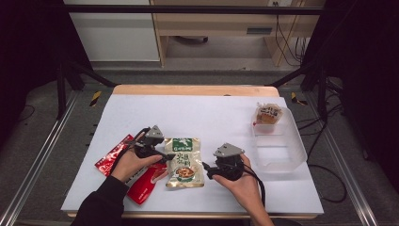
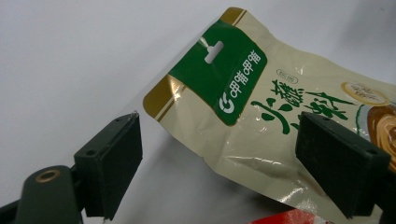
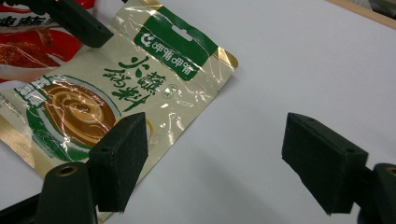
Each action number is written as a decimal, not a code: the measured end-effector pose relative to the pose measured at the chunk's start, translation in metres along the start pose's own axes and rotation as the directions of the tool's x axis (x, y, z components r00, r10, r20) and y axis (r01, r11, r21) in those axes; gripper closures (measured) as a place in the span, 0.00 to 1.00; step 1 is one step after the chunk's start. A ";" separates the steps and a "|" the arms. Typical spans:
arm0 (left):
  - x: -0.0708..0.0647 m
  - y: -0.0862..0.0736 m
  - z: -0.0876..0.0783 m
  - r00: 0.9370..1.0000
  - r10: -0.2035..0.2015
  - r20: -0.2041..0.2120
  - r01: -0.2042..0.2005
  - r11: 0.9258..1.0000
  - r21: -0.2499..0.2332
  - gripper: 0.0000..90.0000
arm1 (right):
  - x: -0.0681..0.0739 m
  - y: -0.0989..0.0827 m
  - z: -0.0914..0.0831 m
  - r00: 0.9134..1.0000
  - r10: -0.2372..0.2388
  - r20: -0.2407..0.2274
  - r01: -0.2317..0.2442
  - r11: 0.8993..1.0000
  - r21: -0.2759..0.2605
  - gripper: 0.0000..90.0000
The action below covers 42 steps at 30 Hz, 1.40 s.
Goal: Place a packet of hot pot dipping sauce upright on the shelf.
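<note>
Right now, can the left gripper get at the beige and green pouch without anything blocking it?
Probably yes. The left gripper sits at the left edge of the beige and green pouch, its jaws open with that edge between them. Only the red packet lies close, partly under the pouch, and it does not block the way.

Two grippers, the left gripper and the right gripper, one in each of two hands; two red packets lying side by side; one cream-and-green sauce pouch; one clear plastic bin; one small wrapped snack at the bin's far end; one white table sheet
</note>
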<state>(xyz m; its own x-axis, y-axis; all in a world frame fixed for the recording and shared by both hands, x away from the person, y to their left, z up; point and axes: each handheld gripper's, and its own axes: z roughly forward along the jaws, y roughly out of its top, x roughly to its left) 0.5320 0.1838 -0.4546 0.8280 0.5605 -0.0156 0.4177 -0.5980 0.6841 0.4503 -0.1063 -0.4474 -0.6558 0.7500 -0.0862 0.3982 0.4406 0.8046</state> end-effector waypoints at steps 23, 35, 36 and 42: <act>-0.007 0.002 -0.003 0.999 -0.028 -0.026 0.027 0.999 -0.023 0.94 | -0.003 -0.003 0.004 1.000 0.004 -0.004 -0.004 1.000 0.019 0.26; -0.015 0.017 -0.033 1.000 0.012 -0.010 -0.013 0.996 -0.090 1.00 | -0.007 -0.003 0.002 1.000 0.003 0.010 -0.003 1.000 0.015 0.25; -0.019 0.022 -0.038 0.999 0.030 -0.012 -0.031 0.995 -0.099 1.00 | -0.007 -0.003 0.001 1.000 0.001 0.012 -0.001 1.000 0.014 0.25; -0.028 0.031 -0.050 0.998 0.065 -0.006 -0.066 0.990 -0.127 1.00 | -0.006 -0.003 0.001 1.000 -0.001 0.014 0.001 1.000 0.007 0.24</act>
<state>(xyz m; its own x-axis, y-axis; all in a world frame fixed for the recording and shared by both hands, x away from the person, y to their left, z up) 0.5032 0.1783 -0.3968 0.8512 0.5238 0.0337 0.3117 -0.5561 0.7705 0.4538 -0.1120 -0.4493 -0.6475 0.7561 -0.0953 0.4020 0.4450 0.8002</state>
